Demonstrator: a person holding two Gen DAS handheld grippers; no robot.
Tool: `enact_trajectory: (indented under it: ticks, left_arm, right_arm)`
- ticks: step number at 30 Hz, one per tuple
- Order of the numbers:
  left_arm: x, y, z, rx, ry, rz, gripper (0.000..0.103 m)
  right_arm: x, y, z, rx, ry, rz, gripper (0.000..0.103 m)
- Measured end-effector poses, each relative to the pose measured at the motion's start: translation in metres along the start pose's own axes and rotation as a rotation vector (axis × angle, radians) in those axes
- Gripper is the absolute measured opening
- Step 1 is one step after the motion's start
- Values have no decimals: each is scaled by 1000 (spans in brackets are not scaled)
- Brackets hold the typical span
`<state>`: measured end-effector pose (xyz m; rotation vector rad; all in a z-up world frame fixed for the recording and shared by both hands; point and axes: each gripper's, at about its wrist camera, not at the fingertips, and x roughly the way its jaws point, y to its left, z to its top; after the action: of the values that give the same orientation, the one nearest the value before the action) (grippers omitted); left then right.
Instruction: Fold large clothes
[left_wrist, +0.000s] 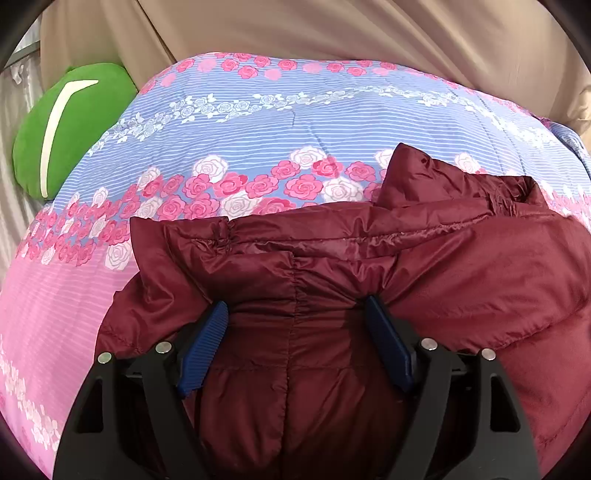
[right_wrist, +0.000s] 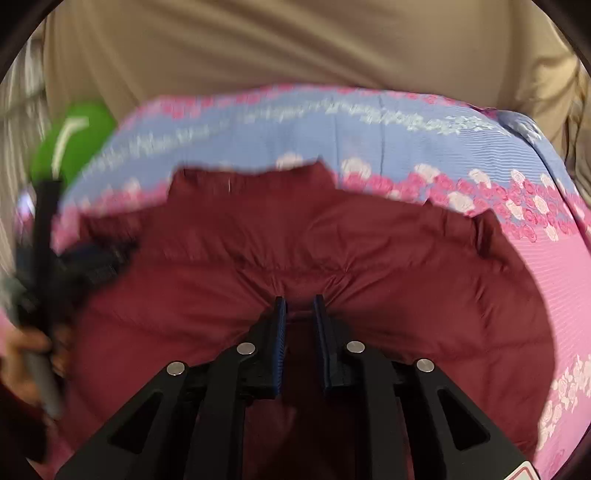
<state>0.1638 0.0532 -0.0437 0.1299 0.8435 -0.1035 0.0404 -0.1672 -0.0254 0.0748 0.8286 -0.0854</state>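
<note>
A dark red puffer jacket (left_wrist: 461, 266) lies on a flowered pink and blue bedspread (left_wrist: 295, 122). My left gripper (left_wrist: 295, 306) is open, its blue pads wide apart and pressed down into the jacket's padding, with fabric bulging between them. In the right wrist view the jacket (right_wrist: 406, 258) spreads across the bed. My right gripper (right_wrist: 300, 301) is shut on a pinched fold of the jacket, creases radiating from its tips. The left gripper shows blurred at the left edge of the right wrist view (right_wrist: 92, 269).
A green cushion (left_wrist: 70, 129) sits at the bed's far left corner, also seen in the right wrist view (right_wrist: 74, 140). Beige curtain fabric (left_wrist: 332, 29) hangs behind the bed. The bedspread (right_wrist: 554, 266) extends to the right of the jacket.
</note>
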Motion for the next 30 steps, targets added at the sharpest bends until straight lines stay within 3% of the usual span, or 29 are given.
enact_trajectory:
  ticks: [3, 7, 10, 14, 16, 18, 26, 30]
  left_arm:
    - [0, -1, -1, 2, -1, 4, 75]
    - [1, -1, -1, 3, -3, 12, 76]
    - [1, -1, -1, 4, -3, 12, 76]
    - [1, -1, -1, 3, -3, 11, 76]
    - [1, 0, -1, -3, -3, 7, 77]
    - [2, 3, -1, -13, 0, 3, 77]
    - [3, -1, -2, -7, -6, 16, 78]
    - [3, -1, -2, -7, -7, 19, 78]
  right_arm:
    - [1, 19, -2, -85, -4, -93, 17]
    - [-17, 20, 19, -34, -22, 31, 17]
    - [-15, 25, 41, -26, -43, 51, 17]
    - [32, 30, 68, -3, 31, 76, 17]
    - [67, 30, 69, 1, 104, 52, 15]
    - [81, 27, 68, 26, 125, 82, 13]
    - [68, 34, 61, 15, 81, 18, 14]
    - [49, 39, 73, 37, 27, 69, 15]
